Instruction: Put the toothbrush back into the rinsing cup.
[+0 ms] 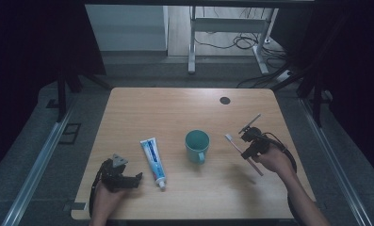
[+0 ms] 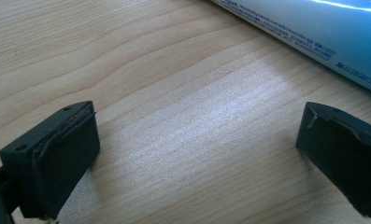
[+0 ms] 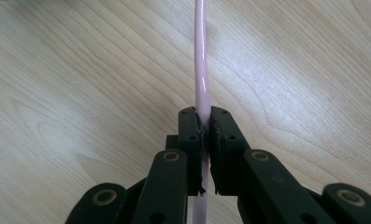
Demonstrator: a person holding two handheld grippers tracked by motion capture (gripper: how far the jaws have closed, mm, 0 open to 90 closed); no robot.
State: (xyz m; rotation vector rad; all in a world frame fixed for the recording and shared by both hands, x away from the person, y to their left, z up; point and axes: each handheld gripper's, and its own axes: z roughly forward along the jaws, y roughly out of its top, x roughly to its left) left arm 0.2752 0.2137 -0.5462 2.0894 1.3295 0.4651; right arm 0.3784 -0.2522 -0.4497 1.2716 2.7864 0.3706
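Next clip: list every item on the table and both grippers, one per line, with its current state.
toothbrush: pink, clamped by its handle, off the table, head toward the cup
right gripper: shut on the toothbrush
left gripper: open, nothing between its fingers
toothpaste tube: lying flat, cap on
cup: upright, teal, nothing visible inside

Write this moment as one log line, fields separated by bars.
right gripper: shut on pink toothbrush, held off table | left gripper: open, beside toothpaste tube | teal mug: upright, untouched
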